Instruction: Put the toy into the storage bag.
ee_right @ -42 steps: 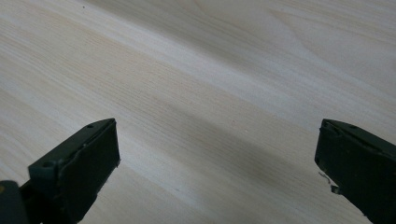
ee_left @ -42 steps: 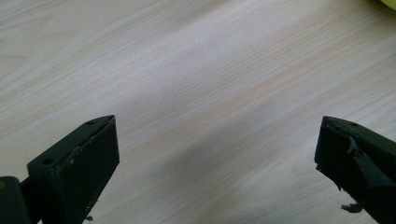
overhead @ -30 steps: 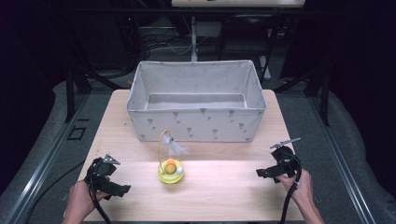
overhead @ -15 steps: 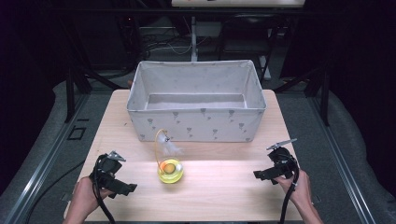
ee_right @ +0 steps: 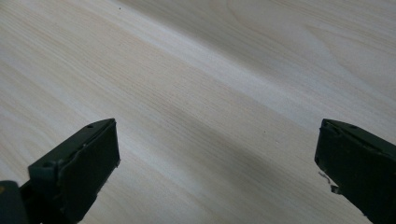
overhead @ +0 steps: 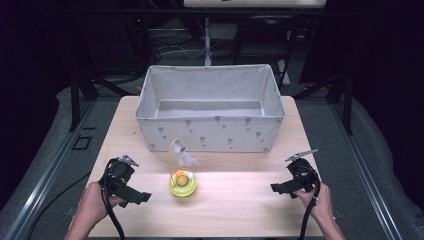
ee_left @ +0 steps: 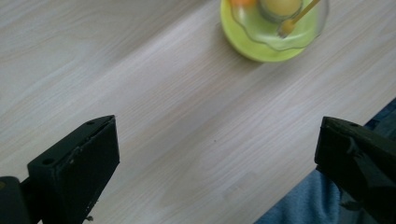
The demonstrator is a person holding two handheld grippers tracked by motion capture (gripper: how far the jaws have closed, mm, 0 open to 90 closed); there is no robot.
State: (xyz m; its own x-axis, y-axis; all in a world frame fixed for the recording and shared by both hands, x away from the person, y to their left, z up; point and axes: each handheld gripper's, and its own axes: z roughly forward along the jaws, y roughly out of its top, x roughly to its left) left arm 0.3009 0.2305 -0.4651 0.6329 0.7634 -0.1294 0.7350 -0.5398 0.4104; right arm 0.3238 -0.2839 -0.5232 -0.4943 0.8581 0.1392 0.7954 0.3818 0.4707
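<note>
Two pairs of tongs wait over the pale wooden surface, and both stand with jaws spread wide and nothing between them. The left tongs sit just left of the yellow toy, apart from it; the right tongs are well apart from the toy on its other side.

The toy is a small yellow-green dish with an orange ball inside, a thin arched wire rising from it and a white feathery tuft at the top. It stands in front of the grey fabric bin, near that bin's front wall but not touching it.

This looks like the approach step: nothing is gripped yet, and the left tongs are the nearer pair. The next move likely calls for bringing those open jaws around the toy's dish or wire, closing gently so the light thing does not tip, then lifting it clear of the bin's wall.

The high view gives the whole layout and the wire arch. The left gripper view instead shows the yellow toy close up, with a clear scalloped cover over the dish and blue cloth at the surface's edge. The right gripper view shows bare wood grain between its jaws.
</note>
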